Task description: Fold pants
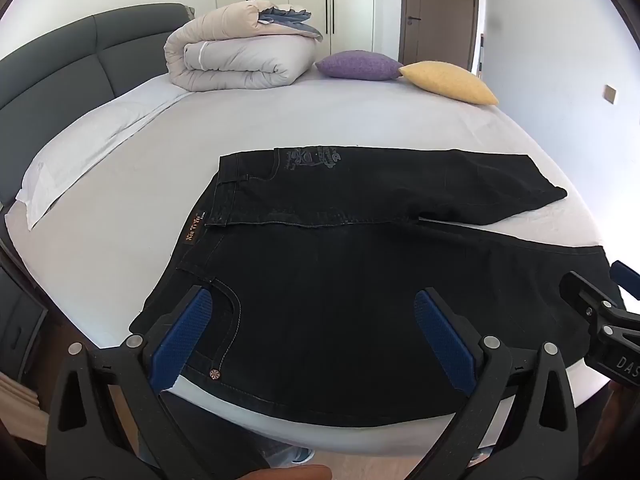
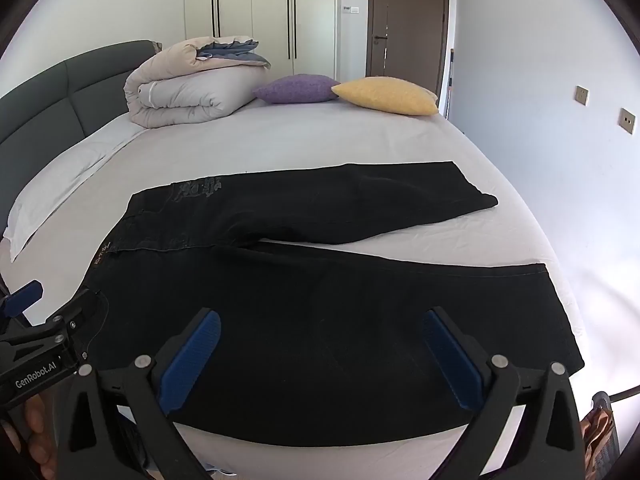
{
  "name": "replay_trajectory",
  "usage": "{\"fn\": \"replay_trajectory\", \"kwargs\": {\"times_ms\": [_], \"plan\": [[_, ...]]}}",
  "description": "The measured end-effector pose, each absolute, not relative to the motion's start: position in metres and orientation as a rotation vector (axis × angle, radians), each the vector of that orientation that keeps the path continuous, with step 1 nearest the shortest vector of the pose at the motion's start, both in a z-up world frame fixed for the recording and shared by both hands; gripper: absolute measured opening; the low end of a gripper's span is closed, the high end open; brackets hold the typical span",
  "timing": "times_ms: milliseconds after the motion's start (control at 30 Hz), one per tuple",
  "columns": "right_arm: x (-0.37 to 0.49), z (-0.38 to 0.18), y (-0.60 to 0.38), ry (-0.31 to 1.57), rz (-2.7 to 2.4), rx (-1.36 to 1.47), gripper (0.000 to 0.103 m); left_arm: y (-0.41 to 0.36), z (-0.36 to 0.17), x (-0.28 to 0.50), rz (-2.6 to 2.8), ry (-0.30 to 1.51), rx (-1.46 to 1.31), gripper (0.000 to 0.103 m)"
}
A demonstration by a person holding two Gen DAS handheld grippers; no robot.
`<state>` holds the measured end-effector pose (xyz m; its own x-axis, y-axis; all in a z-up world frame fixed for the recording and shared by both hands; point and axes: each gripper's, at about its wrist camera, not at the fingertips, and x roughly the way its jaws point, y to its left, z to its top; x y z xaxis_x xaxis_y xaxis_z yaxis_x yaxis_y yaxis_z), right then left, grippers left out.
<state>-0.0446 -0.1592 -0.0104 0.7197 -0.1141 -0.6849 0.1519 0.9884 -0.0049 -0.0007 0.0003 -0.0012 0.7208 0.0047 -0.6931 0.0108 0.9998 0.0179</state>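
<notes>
Both grippers — left (image 1: 312, 336) and right (image 2: 320, 354) — are spread wide, holding nothing, over the black pants (image 1: 360, 300) lying flat at the bed's (image 1: 360, 120) near edge.

Rolled duvet (image 1: 236, 56), purple cushion (image 1: 358, 65) and yellow cushion (image 1: 450, 82) on the bed (image 1: 320, 120).

Matt black denim pants (image 1: 360, 300), smooth white cotton-like bedsheet (image 1: 340, 120), ribbed blue gripper pads (image 1: 188, 328)
</notes>
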Motion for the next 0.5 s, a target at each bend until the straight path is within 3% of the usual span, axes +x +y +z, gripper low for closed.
{"fn": "replay_trajectory", "kwargs": {"times_ms": [500], "plan": [[-0.049, -0.021, -0.149, 0.756, -0.143, 0.05, 0.103, 0.004, -0.008, -0.001, -0.005, 0.768, 0.016, 0.103]]}}
